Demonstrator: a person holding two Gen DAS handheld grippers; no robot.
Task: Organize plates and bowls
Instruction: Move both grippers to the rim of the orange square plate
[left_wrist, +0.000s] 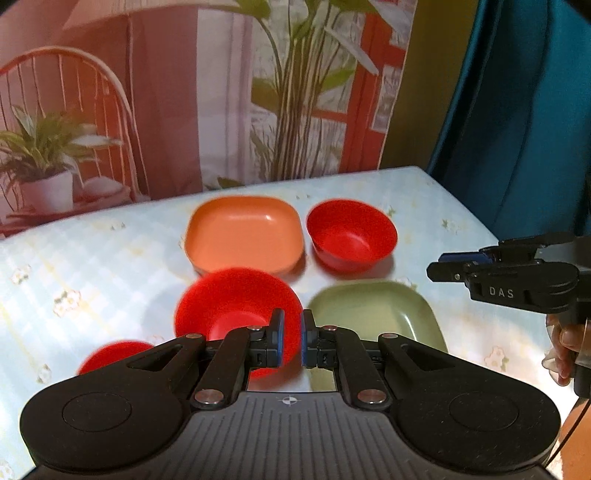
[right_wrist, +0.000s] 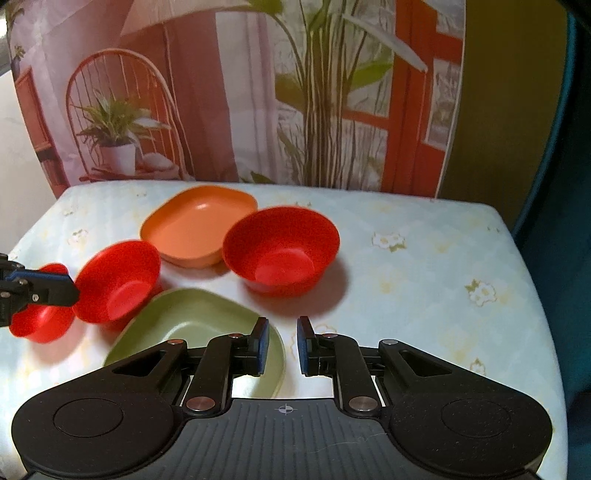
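Observation:
My left gripper (left_wrist: 292, 341) is shut on the right rim of a red bowl (left_wrist: 229, 310), holding it tilted above the table; it also shows in the right wrist view (right_wrist: 118, 282). A second red bowl (left_wrist: 351, 236) (right_wrist: 280, 249) stands at the back right, beside an orange square plate (left_wrist: 243, 236) (right_wrist: 195, 229). A green square plate (left_wrist: 373, 314) (right_wrist: 192, 332) lies in front. A third red bowl (left_wrist: 110, 356) (right_wrist: 40, 319) sits at the near left. My right gripper (right_wrist: 282, 345) is open and empty over the green plate's right edge.
The table (right_wrist: 424, 280) has a pale floral cloth. A printed backdrop with a chair and plants hangs behind it. A teal curtain (left_wrist: 517, 110) hangs at the right. The table's right half holds bare cloth.

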